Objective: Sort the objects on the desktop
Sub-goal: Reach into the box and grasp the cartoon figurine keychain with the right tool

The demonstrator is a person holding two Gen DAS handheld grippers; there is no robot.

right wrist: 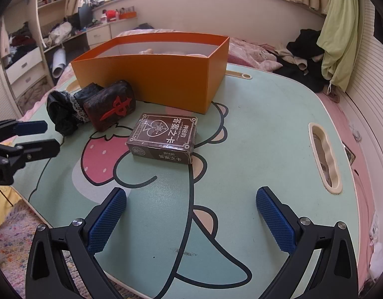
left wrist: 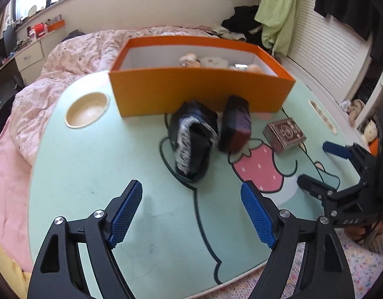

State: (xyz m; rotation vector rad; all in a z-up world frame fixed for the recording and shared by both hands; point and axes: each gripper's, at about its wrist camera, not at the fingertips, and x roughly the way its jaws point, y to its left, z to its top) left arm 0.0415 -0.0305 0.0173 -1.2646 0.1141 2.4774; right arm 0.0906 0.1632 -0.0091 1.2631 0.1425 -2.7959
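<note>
**A:** What's left on the mint-green cartoon-print lap table (right wrist: pixel 241 129)?

**B:** Three things by the front wall of the open orange cardboard box (right wrist: pixel 166 84): a floppy black lace-trimmed cloth bundle (left wrist: pixel 191 139), a dark mahjong-tile cushion (right wrist: pixel 111 106) touching it, and a stiff brown card box (right wrist: pixel 164 138) toward the middle

**A:** Your grippers?

**B:** My left gripper (left wrist: pixel 191 214) is spread wide and empty, facing the bundle; my right gripper (right wrist: pixel 191 219) is wide and empty too. I'd pinch the light, soft bundle across its middle fold

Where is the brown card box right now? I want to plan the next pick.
The brown card box lies flat on the mint table, centre of the right wrist view, in front of the orange box and right of the dark mahjong-tile block.
</note>
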